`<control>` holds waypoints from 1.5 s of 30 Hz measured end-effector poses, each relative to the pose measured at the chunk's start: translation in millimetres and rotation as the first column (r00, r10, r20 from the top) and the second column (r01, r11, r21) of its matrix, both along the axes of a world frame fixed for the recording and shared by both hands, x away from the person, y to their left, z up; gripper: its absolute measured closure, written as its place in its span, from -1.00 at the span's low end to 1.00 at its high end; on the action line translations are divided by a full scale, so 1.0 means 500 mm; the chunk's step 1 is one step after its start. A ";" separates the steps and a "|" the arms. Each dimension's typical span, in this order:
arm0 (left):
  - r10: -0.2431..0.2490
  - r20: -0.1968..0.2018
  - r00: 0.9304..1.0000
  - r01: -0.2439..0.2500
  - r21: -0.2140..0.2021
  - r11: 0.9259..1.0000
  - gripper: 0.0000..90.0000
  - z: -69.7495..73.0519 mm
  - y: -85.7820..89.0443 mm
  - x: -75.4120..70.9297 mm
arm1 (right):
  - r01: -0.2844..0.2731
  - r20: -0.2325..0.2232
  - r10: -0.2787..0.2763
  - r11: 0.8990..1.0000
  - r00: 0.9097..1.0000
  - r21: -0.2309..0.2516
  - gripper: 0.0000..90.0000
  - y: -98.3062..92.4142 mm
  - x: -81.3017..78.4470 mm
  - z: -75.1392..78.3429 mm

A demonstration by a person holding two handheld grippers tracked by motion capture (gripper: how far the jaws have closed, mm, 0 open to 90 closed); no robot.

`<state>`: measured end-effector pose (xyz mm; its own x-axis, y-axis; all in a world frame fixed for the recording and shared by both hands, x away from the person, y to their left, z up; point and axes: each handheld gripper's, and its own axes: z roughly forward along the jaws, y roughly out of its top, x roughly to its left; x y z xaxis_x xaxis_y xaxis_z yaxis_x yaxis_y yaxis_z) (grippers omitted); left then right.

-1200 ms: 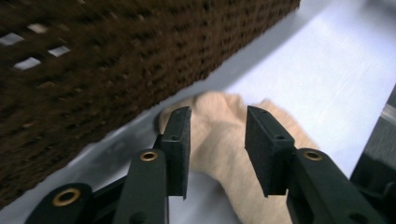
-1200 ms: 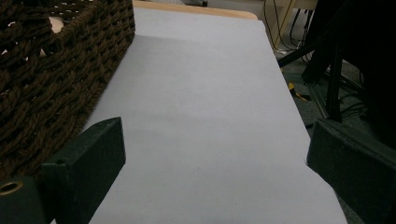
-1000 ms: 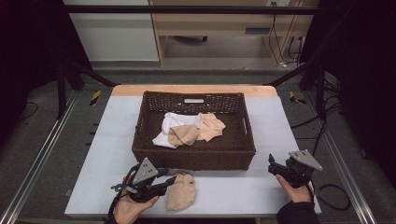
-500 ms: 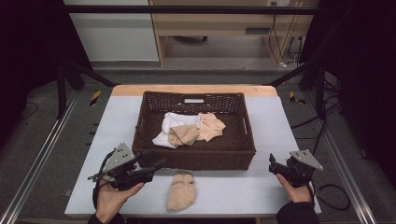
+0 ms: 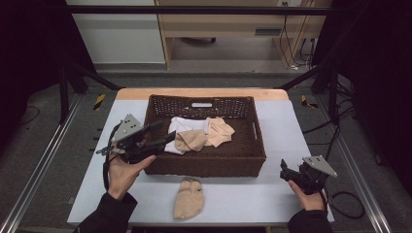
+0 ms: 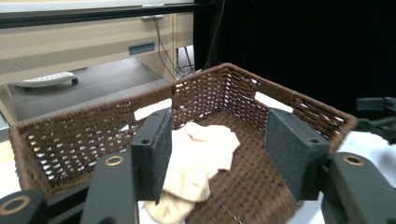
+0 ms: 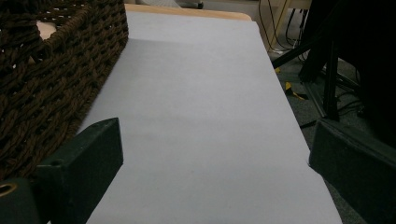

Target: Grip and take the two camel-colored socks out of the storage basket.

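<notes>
A brown wicker basket (image 5: 204, 165) stands mid-table and holds beige socks (image 5: 192, 141) and a white cloth (image 5: 182, 125). One more beige sock (image 5: 189, 198) lies flat on the white table (image 5: 252, 199) in front of the basket. My left gripper (image 5: 166, 131) hovers over the basket's left wall and points into it. Its jaws have just been opening and stand open with nothing between them. In the left gripper view, the left gripper (image 6: 223, 154) frames the basket (image 6: 70, 140) and the socks (image 6: 201, 154). My right gripper (image 5: 284, 170) rests open and empty at the front right.
In the right gripper view, the right gripper (image 7: 219, 163) looks along bare table (image 7: 201, 93) beside the basket's wall (image 7: 42, 70). A wooden cabinet (image 5: 228, 24) stands beyond the table. Black frame poles (image 5: 73, 82) and floor cables (image 5: 340, 121) flank it.
My left gripper has drawn away from the beige sock at the table's front, risen, and moved back to the basket's left side with wider jaws. The sock stays put. The right gripper has not moved.
</notes>
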<state>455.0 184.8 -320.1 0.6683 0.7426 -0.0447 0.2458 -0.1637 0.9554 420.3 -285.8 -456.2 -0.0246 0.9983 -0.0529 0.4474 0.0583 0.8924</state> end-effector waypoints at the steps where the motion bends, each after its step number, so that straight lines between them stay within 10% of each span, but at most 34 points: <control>1: 0.005 -0.004 1.000 -0.005 0.002 1.000 -0.12 0.001 -0.005 0.009 | -0.001 -0.001 0.001 1.000 1.000 -0.001 -0.93 0.000 0.000 0.000; 18: 0.085 -0.024 0.996 -0.084 0.032 0.996 -0.03 -0.019 -0.083 0.161 | -0.013 -0.001 0.013 1.000 1.000 -0.013 -0.92 0.004 0.005 -0.001; 25: 0.126 -0.074 0.989 -0.116 0.126 0.985 0.08 -0.071 -0.094 0.220 | -0.015 0.000 0.015 1.000 1.000 -0.012 -0.92 0.003 0.006 -0.001; 38: 0.174 -0.259 0.950 -0.124 0.198 0.972 0.27 -0.173 -0.082 0.253 | -0.015 -0.002 0.015 1.000 1.000 -0.013 -0.91 0.004 0.007 -0.001; 45: 0.179 -0.296 0.938 -0.096 0.274 0.957 0.26 -0.194 -0.093 0.254 | -0.021 -0.007 0.021 1.000 1.000 -0.021 -0.91 0.005 0.008 -0.003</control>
